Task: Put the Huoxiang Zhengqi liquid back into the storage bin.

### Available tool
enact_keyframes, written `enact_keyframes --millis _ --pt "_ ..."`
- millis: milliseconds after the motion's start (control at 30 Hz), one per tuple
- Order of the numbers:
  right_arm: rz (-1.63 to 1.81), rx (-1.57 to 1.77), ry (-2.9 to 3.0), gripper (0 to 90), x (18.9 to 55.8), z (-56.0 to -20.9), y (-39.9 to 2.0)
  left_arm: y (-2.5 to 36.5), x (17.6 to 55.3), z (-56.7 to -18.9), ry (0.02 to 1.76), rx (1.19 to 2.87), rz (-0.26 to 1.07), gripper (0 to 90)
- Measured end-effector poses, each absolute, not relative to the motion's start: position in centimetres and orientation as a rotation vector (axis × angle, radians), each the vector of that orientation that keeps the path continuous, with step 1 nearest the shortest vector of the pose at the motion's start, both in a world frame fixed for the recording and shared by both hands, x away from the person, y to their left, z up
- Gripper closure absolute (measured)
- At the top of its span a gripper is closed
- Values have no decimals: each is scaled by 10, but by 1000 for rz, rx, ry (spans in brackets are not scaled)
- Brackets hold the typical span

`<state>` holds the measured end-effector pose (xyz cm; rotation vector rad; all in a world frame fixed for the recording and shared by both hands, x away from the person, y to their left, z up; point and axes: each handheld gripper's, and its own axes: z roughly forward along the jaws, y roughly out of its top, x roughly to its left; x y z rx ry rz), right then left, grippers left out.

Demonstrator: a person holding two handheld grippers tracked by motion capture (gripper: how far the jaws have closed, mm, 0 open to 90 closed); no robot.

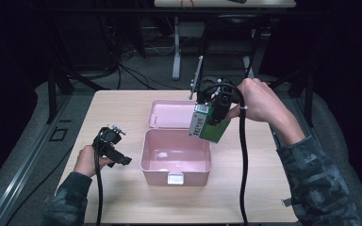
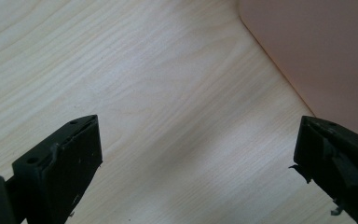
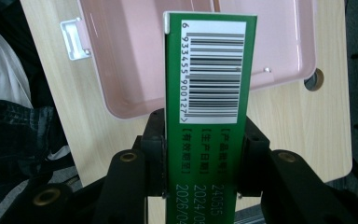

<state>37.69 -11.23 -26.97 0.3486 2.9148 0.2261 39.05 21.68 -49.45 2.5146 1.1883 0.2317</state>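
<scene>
1. So the green carton (image 1: 210,123) (barcode on one narrow side) is up in the air, tilted, over the far right corner of the open pink box (image 1: 176,149). It isn't inside yet.
2. The right gripper (image 3: 204,154) has it clamped from both sides, jaws part closed with the pads flat against the carton's wide faces. Looks like a solid hold.
3. The box sits mid worktop (image 1: 122,197), empty as far as I can tell, with its lid (image 1: 169,114) flipped open at the far side and the white latch (image 1: 176,178) facing the near edge.
4. The left gripper (image 2: 198,154) is parked low on the left, just beside the box wall, jaws wide apart with nothing between them.
5. My read: this is the carry-over step. Next it needs to come nearer, over the middle of the box, then go down before letting go, keeping the carton off the rim.
</scene>
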Motion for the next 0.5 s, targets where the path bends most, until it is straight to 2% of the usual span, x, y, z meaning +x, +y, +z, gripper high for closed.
enact_keyframes --millis 500 --pt "235 268 2962 630 380 -291 -85 220 391 -496 1204 2517 227 11"
